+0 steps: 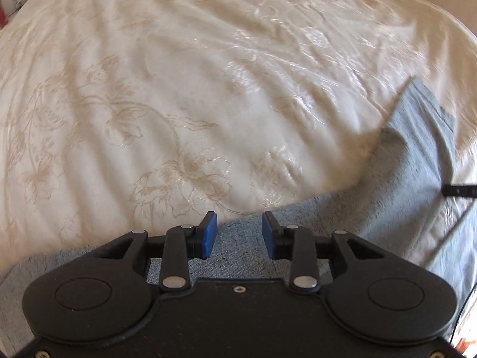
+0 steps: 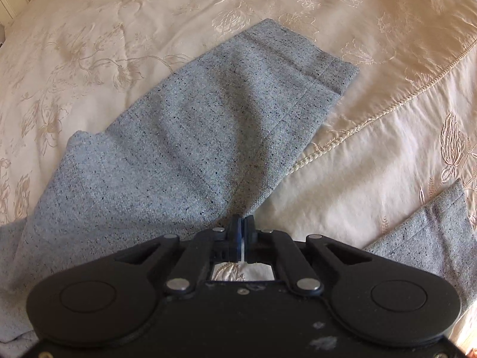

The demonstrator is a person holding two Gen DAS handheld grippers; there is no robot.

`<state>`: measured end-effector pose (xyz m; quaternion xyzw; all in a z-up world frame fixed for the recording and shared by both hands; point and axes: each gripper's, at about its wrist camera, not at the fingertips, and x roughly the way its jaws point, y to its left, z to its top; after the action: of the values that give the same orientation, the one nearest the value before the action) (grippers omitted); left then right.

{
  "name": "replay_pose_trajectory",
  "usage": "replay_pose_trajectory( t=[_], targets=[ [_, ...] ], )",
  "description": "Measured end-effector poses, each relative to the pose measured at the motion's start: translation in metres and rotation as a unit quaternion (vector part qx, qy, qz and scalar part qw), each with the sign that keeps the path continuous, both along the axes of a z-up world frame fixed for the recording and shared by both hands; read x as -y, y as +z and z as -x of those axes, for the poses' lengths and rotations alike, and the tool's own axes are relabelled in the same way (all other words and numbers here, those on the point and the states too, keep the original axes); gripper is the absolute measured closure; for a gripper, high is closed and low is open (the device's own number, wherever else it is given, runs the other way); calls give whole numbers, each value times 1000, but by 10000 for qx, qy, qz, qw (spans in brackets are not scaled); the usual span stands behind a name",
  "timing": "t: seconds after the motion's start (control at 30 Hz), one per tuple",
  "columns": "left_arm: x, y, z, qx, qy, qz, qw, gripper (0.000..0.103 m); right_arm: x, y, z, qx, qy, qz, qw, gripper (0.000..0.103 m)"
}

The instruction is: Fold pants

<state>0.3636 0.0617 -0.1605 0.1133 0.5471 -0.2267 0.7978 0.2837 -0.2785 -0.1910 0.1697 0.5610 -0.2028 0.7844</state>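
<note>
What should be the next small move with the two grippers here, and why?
Probably close the left gripper on the grey pants. Its blue pads stand apart with pants fabric under them, holding nothing, while the right gripper looks shut at the edge of one leg lying on the cream bedspread.

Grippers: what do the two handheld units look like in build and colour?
Both are matte black plastic, with two round side lobes, linkage arms on silver pivot pins, and blue pads. The right gripper has whitish scuffs on its body; the left gripper looks cleaner.
</note>
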Motion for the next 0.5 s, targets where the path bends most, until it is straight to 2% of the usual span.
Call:
replay_pose_trajectory(
  t=[0.1,0.3,0.43,0.5],
  targets=[
    [2,-5,6,-39,-596,-189,9980,58,0,0,0,-28,-38,-6,10000,101],
    [4,-27,-3,-191,-1117,-662,9913,57,-2,-3,-4,-95,-24,41,9999,100],
    [9,-39,-8,-332,-1232,-755,9889,57,-1,-5,-5,-122,-25,44,9999,99],
    [9,-41,-8,-356,-1215,-639,9899,63,-1,-5,-5,-127,-42,40,9999,99]
  ],
)
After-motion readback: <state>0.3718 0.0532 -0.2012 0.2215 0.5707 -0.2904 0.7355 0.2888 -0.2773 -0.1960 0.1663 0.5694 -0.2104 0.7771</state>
